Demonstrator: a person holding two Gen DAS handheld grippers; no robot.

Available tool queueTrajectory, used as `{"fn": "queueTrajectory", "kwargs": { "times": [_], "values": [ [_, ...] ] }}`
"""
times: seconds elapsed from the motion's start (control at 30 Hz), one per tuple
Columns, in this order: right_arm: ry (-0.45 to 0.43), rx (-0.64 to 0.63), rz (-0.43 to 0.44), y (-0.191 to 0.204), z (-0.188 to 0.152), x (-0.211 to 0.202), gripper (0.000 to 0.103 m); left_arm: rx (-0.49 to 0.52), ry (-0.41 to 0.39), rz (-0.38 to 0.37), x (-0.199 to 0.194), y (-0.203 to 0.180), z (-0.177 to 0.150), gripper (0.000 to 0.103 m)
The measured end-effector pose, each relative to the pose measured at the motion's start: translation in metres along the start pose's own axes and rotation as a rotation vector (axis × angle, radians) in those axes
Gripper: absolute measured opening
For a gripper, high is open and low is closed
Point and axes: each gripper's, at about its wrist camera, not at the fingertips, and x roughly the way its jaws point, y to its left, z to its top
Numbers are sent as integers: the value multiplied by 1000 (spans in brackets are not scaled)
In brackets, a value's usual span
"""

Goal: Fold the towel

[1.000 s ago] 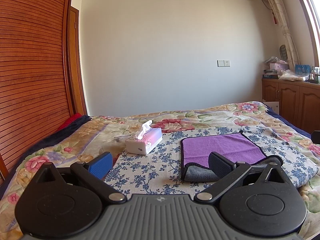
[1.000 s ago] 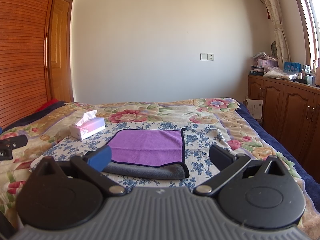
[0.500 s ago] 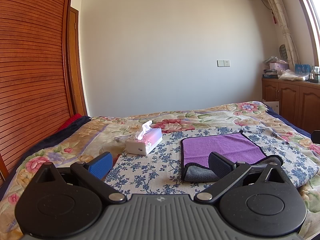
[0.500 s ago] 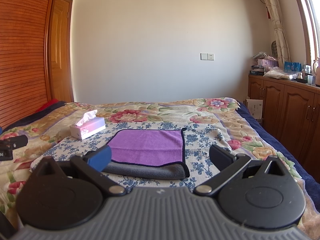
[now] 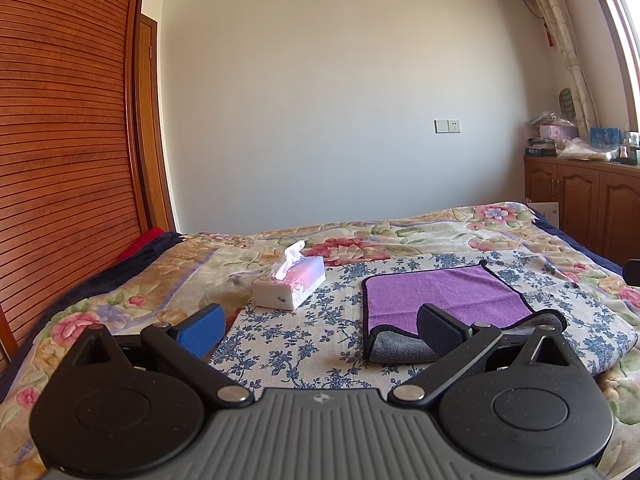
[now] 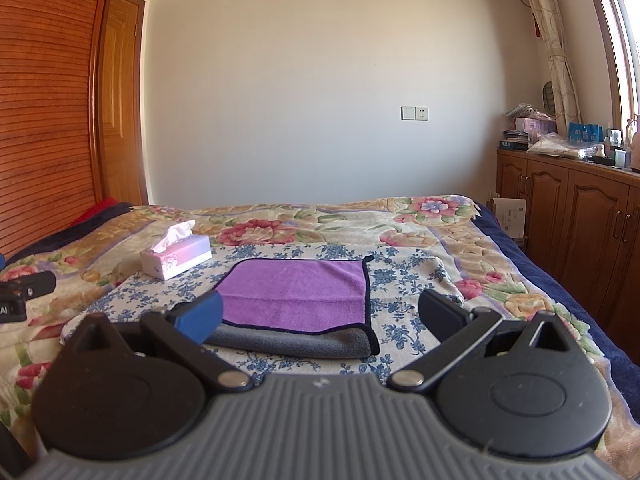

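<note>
A purple towel with a grey underside and dark trim lies flat on the blue-flowered cloth on the bed; its near edge is folded over, showing grey. It also shows in the right wrist view. My left gripper is open and empty, held above the bed in front of and left of the towel. My right gripper is open and empty, held just in front of the towel's near grey edge. Neither gripper touches the towel.
A tissue box stands left of the towel, also in the right wrist view. A floral bedspread covers the bed. A slatted wooden wardrobe stands at left, wooden cabinets at right.
</note>
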Motion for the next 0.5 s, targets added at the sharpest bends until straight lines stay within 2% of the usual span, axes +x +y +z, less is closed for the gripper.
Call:
{"fn": "queueTrajectory", "kwargs": {
  "times": [0.5],
  "values": [
    [0, 0, 0, 1, 0, 0, 103, 2, 0, 0, 0, 0, 0, 103]
  ]
}}
